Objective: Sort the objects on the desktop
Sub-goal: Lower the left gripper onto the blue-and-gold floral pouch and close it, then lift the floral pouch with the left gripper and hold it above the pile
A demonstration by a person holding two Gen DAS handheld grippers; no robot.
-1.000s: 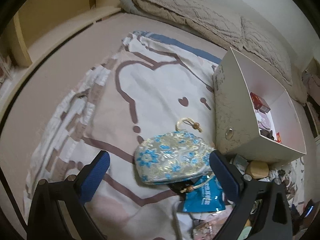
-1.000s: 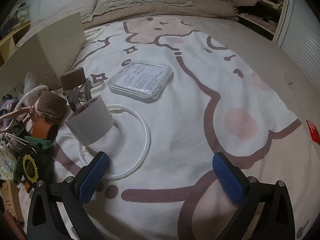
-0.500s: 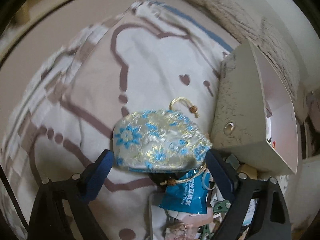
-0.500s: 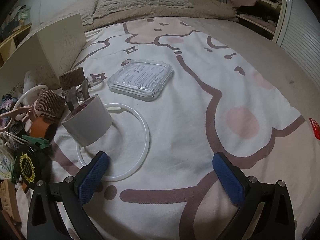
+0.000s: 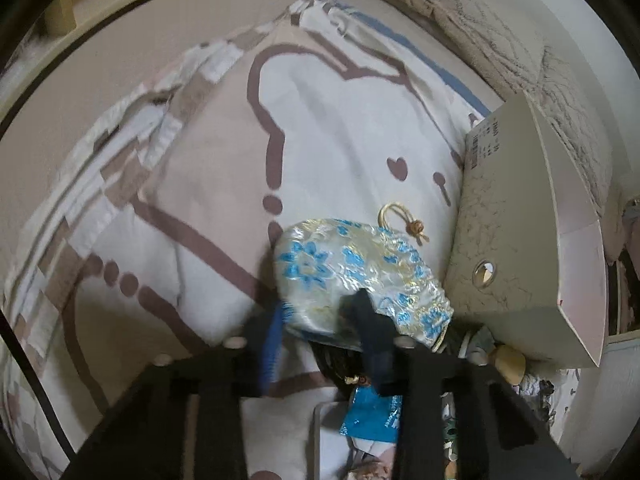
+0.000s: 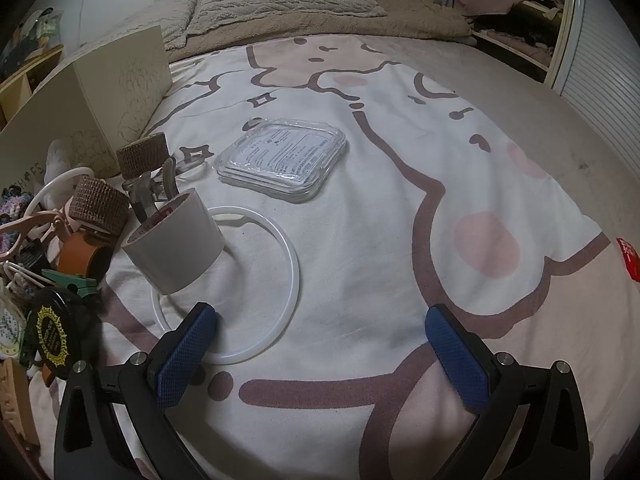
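We see the bed w/ cartoon-print blanket (image 6: 360,216) spread across it. Cream box (image 5: 520,248) sits at the blanket edge, open side up. Brocade pouch (image 5: 340,264), pale w/ blue flowers, lies just beside the box wall, gold cord loop toward the box. L gripper (image 5: 320,320): jaws closing, pads pinching the pouch's near edge. R gripper (image 6: 320,344): jaws spread wide, nothing betw. them, above blanket near the white ring (image 6: 288,248). White tape roll (image 6: 176,244) rests on that ring; clear plastic case (image 6: 282,158) lies further back.
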